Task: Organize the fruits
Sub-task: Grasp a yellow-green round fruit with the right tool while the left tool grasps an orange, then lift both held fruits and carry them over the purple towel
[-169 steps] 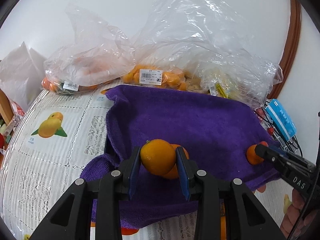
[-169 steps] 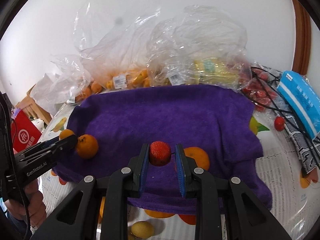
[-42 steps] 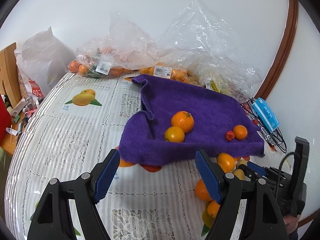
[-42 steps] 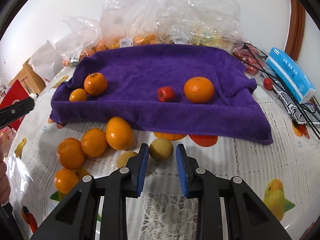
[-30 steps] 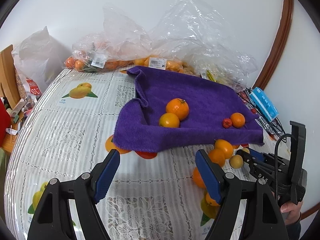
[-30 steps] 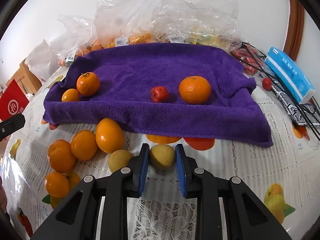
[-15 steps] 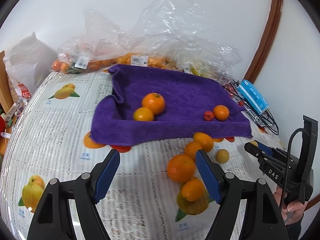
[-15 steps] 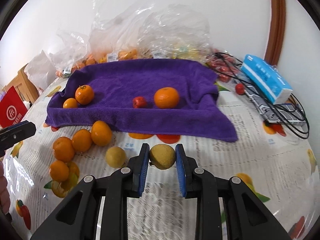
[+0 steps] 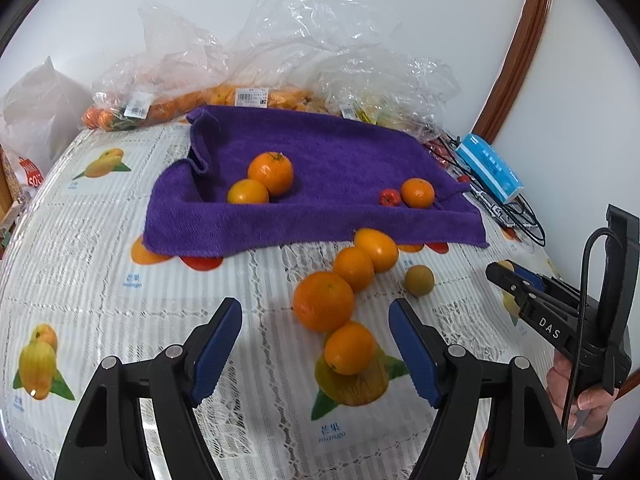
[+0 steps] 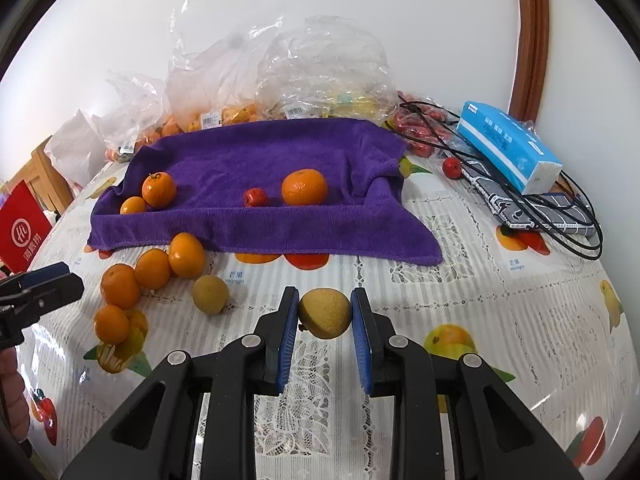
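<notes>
My right gripper (image 10: 325, 330) is shut on a yellow-brown round fruit (image 10: 325, 313) and holds it above the tablecloth in front of the purple towel (image 10: 256, 160). The towel holds two oranges at its left (image 10: 159, 189), a small red fruit (image 10: 255, 197) and an orange (image 10: 304, 187). My left gripper (image 9: 316, 344) is open and empty, with several loose oranges (image 9: 323, 301) between and beyond its fingers. A second yellow-brown fruit (image 9: 419, 279) lies right of them. The right gripper shows in the left wrist view (image 9: 508, 276).
Clear plastic bags of fruit (image 10: 280, 76) stand behind the towel by the wall. A blue tissue pack (image 10: 508, 152), black cables (image 10: 552, 216) and red fruits (image 10: 451, 167) lie at the right. A red bag (image 10: 20, 228) sits off the table's left edge.
My right gripper closed on the yellow-brown fruit, lifted it and drew back from the towel. My left gripper, open after leaving its orange on the towel, swung toward the loose oranges.
</notes>
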The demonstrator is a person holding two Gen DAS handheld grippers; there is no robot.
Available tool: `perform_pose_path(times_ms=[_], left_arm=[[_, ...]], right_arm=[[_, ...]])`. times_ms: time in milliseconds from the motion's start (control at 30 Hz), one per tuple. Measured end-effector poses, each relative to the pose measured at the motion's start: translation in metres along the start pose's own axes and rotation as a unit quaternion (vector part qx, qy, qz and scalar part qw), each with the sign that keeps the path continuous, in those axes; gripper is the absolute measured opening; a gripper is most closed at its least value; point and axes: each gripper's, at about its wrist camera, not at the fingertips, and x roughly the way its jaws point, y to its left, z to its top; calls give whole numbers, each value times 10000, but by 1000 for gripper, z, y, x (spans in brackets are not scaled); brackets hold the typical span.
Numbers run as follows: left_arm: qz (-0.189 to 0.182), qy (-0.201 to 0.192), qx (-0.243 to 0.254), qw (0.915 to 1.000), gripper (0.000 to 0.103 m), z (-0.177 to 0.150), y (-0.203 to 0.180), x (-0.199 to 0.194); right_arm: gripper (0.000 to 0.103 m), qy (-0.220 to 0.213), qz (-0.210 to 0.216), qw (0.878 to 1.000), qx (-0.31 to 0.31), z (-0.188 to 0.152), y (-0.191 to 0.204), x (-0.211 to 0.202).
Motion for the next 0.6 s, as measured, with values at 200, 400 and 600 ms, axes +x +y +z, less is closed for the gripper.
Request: perform_pose_path(times_ms=[200,400,600], left_arm=[[-118,123,-36,9998,68,-6,-1,6],[-174,263,-14,9995,56,-11,-6,15],[-266,499,40,9984,37,-17,-12,25]], right_arm=[[26,-5,5,10000,-25,-2,3,-1],[26,33,-22,10000,-50,-5,3,1],[26,165,12,9999,10,-13,-1,8]])
